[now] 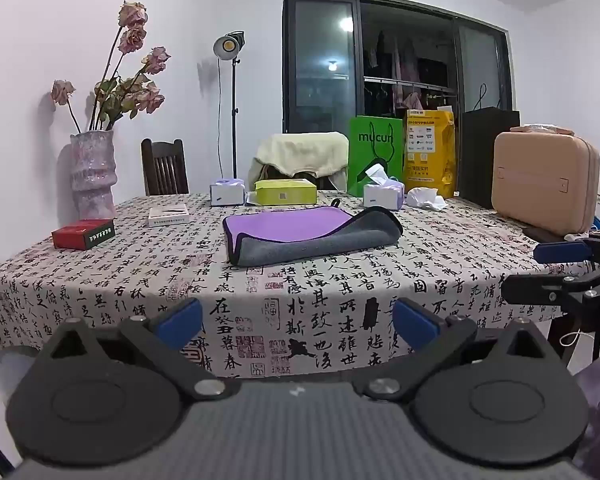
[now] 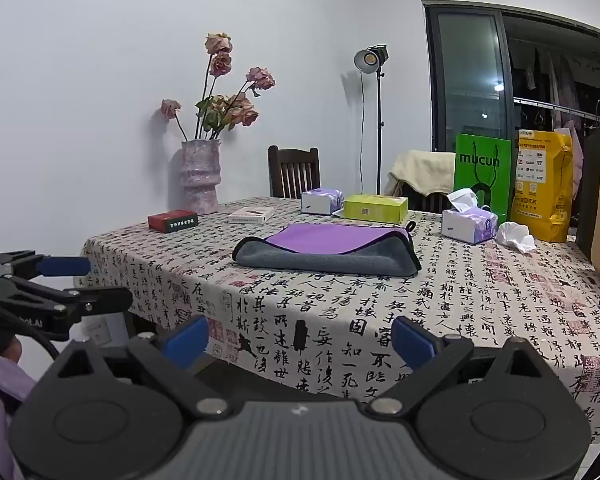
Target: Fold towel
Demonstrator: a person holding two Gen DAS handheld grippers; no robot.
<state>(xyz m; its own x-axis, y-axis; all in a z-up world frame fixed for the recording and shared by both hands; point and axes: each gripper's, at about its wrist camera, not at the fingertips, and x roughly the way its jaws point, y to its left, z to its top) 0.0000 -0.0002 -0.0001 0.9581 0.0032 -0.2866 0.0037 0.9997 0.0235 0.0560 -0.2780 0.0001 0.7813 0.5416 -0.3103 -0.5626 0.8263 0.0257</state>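
Observation:
A towel (image 1: 308, 234), purple on one face and grey on the other, lies folded over on the table with its grey near part turned up over the purple. It also shows in the right wrist view (image 2: 328, 250). My left gripper (image 1: 298, 322) is open and empty, held in front of the table's near edge, well short of the towel. My right gripper (image 2: 300, 338) is open and empty, also short of the towel near the table's front edge. The right gripper shows at the right of the left wrist view (image 1: 560, 268), and the left gripper at the left of the right wrist view (image 2: 60, 280).
The table (image 1: 140, 280) has a calligraphy-print cloth. On it stand a vase of dried roses (image 1: 92, 172), a red box (image 1: 83, 233), a white box (image 1: 168, 215), tissue packs (image 1: 383, 193), a yellow-green box (image 1: 286, 191), bags (image 1: 428, 152) and a pink case (image 1: 544, 180).

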